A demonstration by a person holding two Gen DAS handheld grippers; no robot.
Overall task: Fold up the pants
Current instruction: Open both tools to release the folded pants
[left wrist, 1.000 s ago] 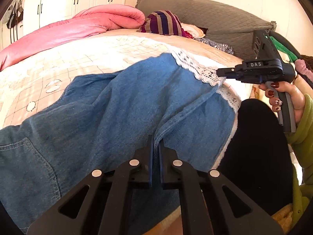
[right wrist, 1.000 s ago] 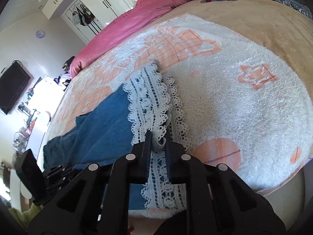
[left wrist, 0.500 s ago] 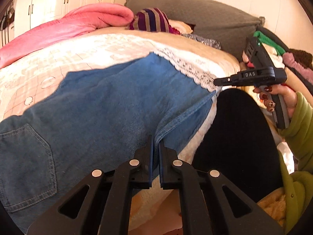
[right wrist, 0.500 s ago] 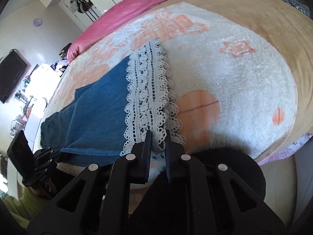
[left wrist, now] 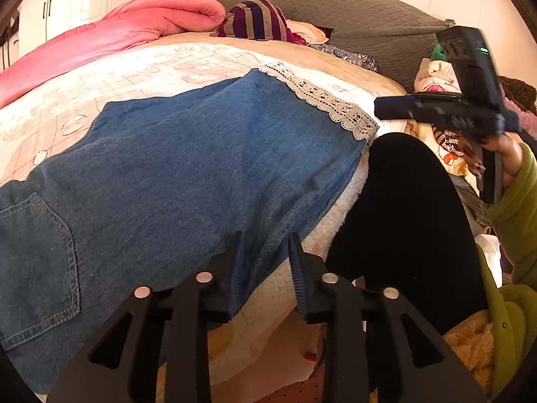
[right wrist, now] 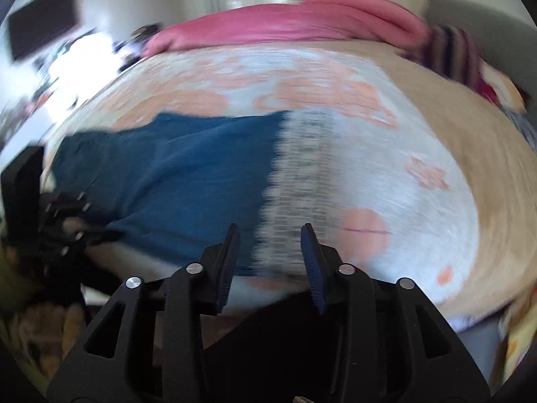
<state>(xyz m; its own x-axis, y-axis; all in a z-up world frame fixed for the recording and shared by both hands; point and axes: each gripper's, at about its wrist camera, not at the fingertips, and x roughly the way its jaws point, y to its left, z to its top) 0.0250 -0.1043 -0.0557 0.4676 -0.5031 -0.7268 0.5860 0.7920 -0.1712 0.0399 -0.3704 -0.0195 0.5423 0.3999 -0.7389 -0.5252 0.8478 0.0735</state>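
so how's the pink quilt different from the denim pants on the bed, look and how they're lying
The pink quilt is puffy and bunched in a long roll along the far side of the bed; the denim pants are thin and spread flat at the near edge. The quilt is plain pink, while the pants are blue with a stitched back pocket and a lace hem. Both rest on the same patterned bedspread, and neither is held.

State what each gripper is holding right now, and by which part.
Nothing. The left gripper is opening, fingers spread astride the edge of the denim pants without pressing it. The right gripper, also opening, has left the lace hem.
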